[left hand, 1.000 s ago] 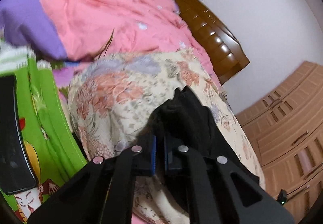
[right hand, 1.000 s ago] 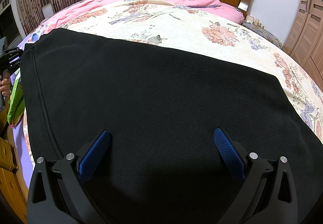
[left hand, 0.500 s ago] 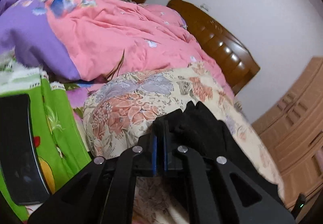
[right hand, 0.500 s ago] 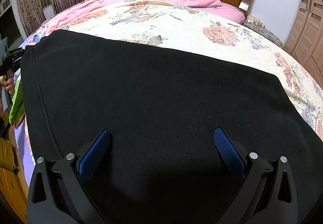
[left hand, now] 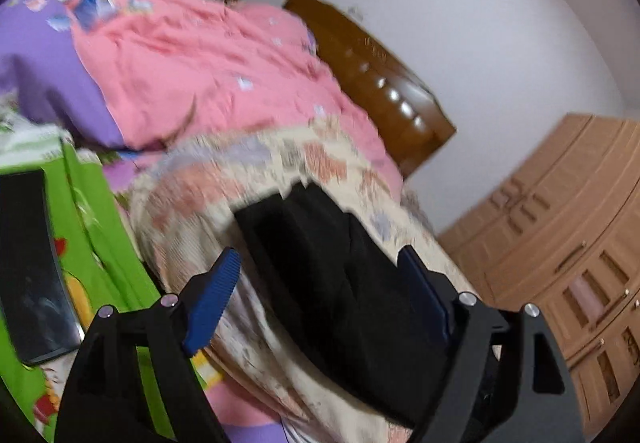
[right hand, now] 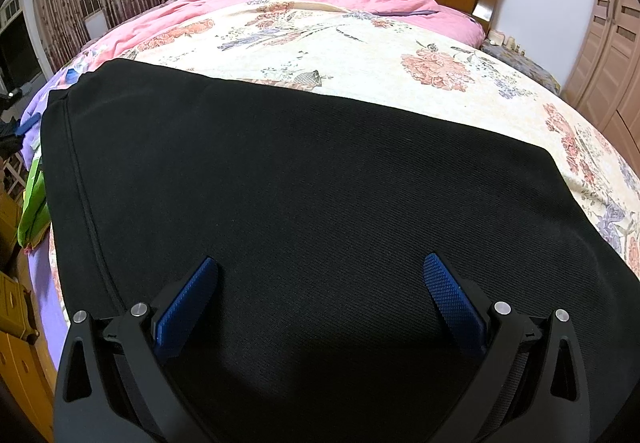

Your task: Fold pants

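the floral bedspread [right hand: 360, 43] carries the black pants [right hand: 300, 203], lying flat across its near edge, hem seam at the left. the right gripper [right hand: 320, 295] hovers spread over the cloth, holding nothing; the left gripper [left hand: 320, 283] is spread too, at the pants' end. for a clean fold, i'd pinch both corners of one end evenly and carry them over together.

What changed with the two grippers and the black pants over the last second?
The left gripper opened and let go of the black fabric pants corner it had pinched; the corner now lies on the floral bedspread. Its view is motion-blurred. The right gripper stayed open over the flat pants.
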The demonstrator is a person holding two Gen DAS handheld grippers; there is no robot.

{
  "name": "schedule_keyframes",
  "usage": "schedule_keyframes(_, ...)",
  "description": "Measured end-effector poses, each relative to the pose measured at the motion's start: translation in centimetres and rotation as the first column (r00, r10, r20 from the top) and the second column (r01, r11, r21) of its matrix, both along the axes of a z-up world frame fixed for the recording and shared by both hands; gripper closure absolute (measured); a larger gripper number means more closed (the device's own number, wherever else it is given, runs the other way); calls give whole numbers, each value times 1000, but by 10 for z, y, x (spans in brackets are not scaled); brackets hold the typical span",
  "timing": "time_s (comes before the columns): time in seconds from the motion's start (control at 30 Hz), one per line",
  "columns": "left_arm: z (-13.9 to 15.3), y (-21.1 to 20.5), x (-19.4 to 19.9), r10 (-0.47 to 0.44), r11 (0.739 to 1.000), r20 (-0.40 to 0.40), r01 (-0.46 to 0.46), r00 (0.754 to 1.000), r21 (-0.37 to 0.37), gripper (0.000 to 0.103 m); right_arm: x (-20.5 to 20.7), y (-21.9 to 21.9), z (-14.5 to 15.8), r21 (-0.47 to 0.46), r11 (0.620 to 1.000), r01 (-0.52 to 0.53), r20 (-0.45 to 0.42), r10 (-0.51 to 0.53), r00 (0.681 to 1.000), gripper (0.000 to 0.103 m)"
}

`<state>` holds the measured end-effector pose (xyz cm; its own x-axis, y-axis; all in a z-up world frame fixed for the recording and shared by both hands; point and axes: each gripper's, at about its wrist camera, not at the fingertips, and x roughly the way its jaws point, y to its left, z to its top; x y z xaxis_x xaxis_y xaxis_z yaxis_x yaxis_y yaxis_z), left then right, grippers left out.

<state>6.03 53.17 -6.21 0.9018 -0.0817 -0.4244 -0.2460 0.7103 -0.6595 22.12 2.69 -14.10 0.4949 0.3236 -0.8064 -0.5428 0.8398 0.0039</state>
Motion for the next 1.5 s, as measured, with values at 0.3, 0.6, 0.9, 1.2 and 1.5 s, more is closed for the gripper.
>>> schedule_keyframes(0.3, -38, -4, 29, -13, 993, -23, 10, 1000, -120, 59, 0, 0, 0, 1, 1000, 0, 0, 0, 1000, 4)
schedule_keyframes(0.6, -35, -1, 34, -6, 996, -28, 4, 1000, -93, 61, 0, 0, 0, 1, 1000, 0, -1, 0, 1000, 4)
schedule_keyframes(0.9, -43, 2, 46, -19, 993, -9, 17, 1000, -116, 65, -1, 0, 0, 2, 1000, 0, -1, 0, 1000, 4)
schedule_keyframes(1.2, -28, -2, 36, 75, 997, -23, -75, 997, 4, 92, 0, 0, 1, 0, 1000, 2, -3, -2, 1000, 4)
schedule_keyframes(1.5, -20, -12, 38, 57, 996, -31, -54, 998, 67, 92, -28, 101, 35, -64, 986, -155, 46, 158, 986, 4)
